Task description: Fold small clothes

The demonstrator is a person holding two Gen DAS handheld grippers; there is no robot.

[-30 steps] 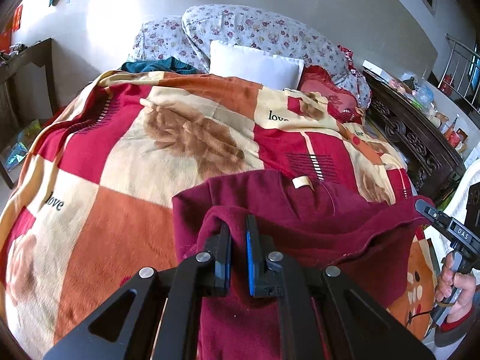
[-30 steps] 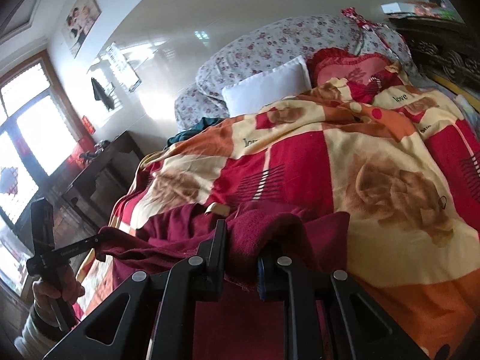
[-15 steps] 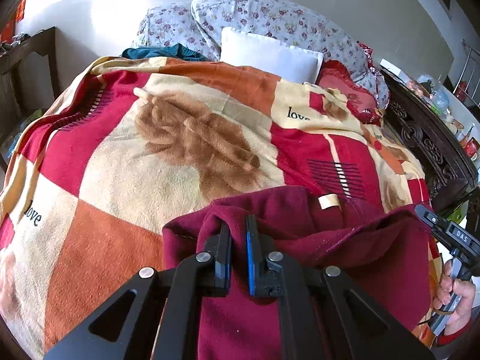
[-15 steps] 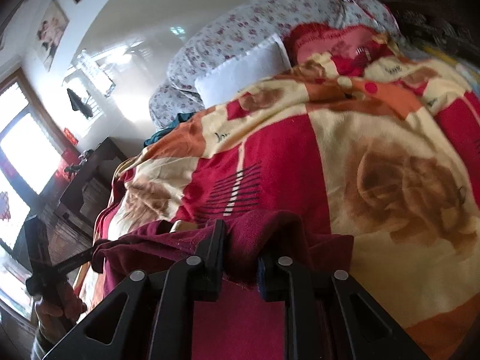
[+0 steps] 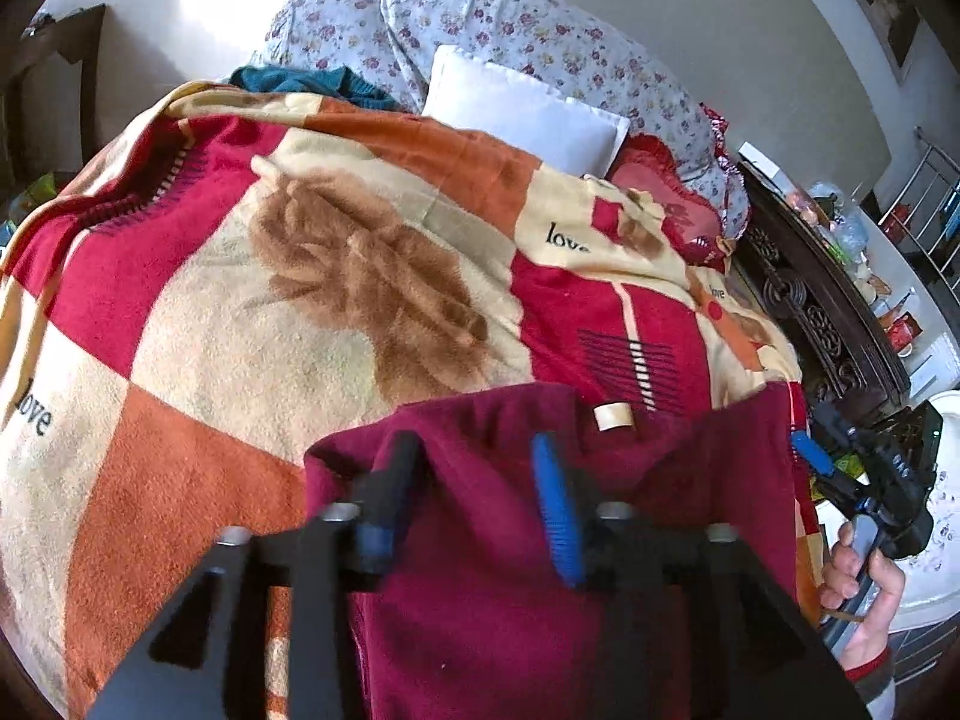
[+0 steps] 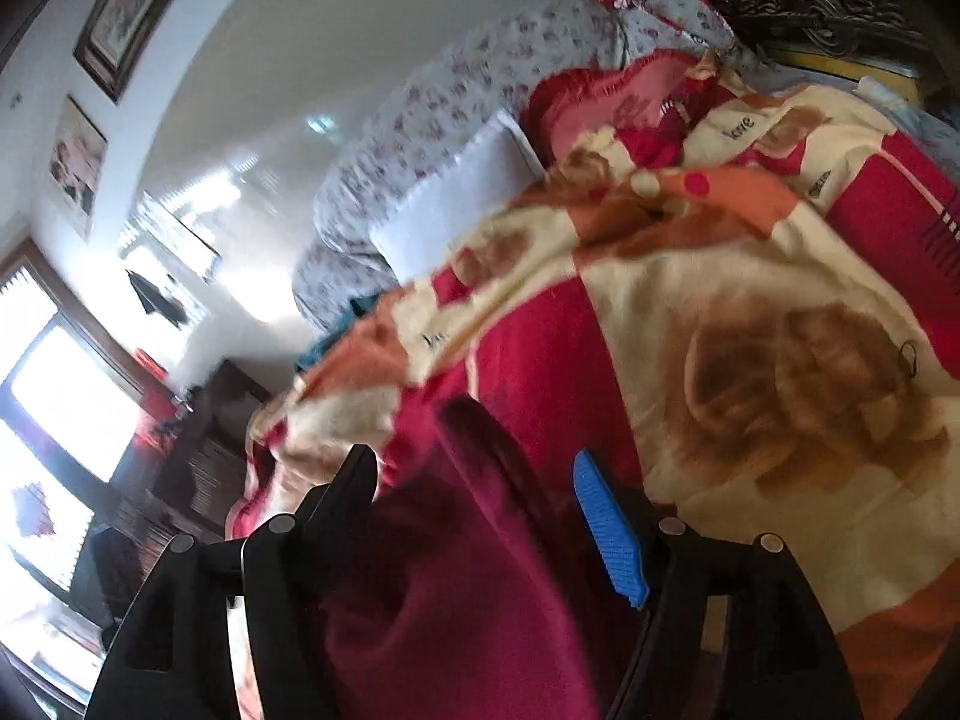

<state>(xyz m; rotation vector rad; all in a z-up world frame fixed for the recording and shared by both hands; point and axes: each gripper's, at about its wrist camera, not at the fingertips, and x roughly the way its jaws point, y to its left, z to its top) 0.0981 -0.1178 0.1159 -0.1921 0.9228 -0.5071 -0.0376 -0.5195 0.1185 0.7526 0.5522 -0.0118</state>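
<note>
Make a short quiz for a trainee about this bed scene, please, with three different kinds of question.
1. True or false: the left claw pinches the maroon garment.
2. What lies under the garment? A) bare floor B) patterned blanket C) white pillow
3. Which word is printed on the blanket?

Key:
1. False. Both claws have just been opening; the cloth lies between the left pads unpinched, and the right claw is likewise open.
2. B
3. "love"
</note>
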